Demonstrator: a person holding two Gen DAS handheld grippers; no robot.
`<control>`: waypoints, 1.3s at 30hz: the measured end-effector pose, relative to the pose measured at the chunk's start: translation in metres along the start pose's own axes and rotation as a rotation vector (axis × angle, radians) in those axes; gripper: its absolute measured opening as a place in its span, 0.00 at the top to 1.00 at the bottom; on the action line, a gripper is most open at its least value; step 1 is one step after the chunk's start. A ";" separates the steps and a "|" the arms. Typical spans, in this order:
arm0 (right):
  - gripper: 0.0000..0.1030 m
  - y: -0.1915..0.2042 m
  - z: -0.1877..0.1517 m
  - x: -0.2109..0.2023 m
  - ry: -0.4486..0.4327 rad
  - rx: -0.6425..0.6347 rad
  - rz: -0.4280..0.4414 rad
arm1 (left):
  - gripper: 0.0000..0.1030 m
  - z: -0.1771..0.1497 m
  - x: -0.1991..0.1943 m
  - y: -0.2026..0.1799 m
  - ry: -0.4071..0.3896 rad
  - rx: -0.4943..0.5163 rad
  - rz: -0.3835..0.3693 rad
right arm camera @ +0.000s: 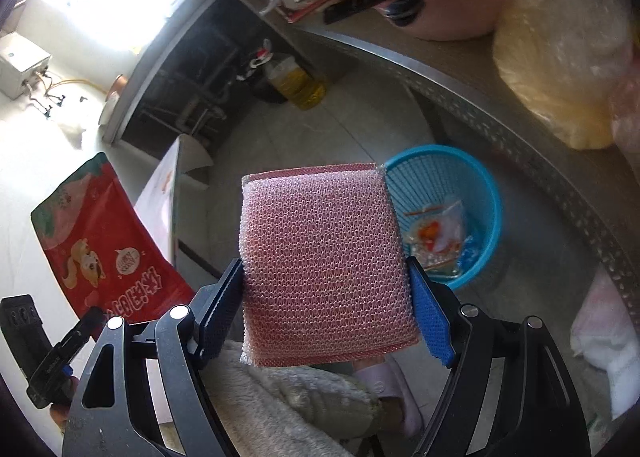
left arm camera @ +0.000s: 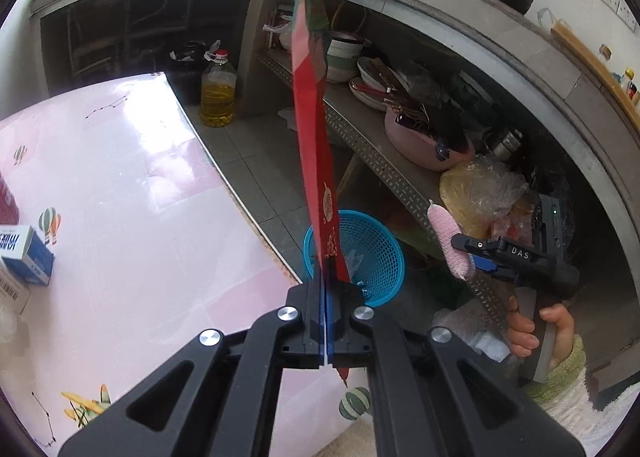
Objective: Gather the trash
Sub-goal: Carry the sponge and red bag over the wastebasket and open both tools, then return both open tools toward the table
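- Currently, the left gripper (left arm camera: 327, 277) is pressed flat together on the lower end of a red snack bag (left arm camera: 310, 105), whose long axis is carried upright, edge-on to the camera.
- The right gripper (right arm camera: 328, 297) is spread wide and clamped on a pink mesh sponge (right arm camera: 324, 261), held by its two side edges.
- The blue basket (right arm camera: 486, 193) is seen on the floor below and ahead of both tools, beside the table (left arm camera: 120, 185), with wrappers already inside.
- The sponge is judged nearer the basket; a short forward reach and release is called for.
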State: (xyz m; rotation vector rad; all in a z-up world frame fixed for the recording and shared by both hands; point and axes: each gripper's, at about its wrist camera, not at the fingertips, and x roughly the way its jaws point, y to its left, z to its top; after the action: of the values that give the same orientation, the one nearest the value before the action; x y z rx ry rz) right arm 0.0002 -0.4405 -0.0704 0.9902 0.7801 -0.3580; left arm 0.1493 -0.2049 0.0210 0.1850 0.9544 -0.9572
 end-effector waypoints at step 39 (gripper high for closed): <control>0.17 -0.085 0.002 0.100 0.047 0.136 -0.231 | 0.49 0.087 0.212 -0.071 0.323 0.138 0.084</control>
State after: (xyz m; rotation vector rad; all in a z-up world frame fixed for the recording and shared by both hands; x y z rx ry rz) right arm 0.0184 -0.4797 -0.1943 1.0405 0.9257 -0.5949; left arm 0.1945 -0.4227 -0.0703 0.5041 1.1658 -0.9321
